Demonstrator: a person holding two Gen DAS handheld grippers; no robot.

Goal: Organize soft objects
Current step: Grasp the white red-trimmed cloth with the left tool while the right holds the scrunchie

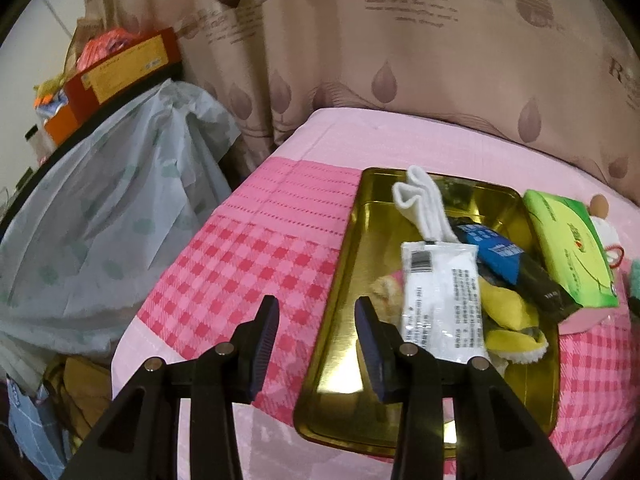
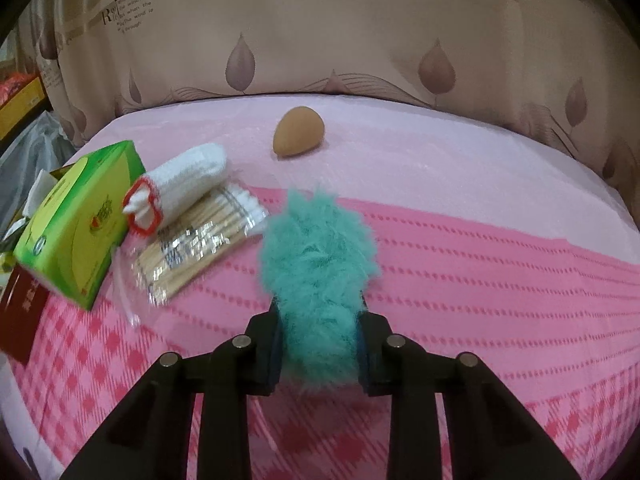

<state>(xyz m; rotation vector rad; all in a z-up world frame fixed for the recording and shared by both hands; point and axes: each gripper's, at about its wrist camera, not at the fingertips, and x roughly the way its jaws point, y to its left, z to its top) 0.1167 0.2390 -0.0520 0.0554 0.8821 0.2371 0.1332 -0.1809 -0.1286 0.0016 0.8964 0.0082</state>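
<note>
The right gripper [image 2: 320, 344] has its jaws closed on a teal fluffy ball [image 2: 318, 256] at frame center, probably to carry it. The left gripper [image 1: 316, 336], jaws wide and empty, waits beside the gold tray [image 1: 352, 280].

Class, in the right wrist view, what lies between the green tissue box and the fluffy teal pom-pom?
In the right wrist view, a rolled white towel and a clear pack of cotton swabs lie between the green tissue box and the fluffy teal pom-pom.

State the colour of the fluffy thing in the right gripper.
Teal green: the fluffy pompom, clearest in the right wrist view.
</note>
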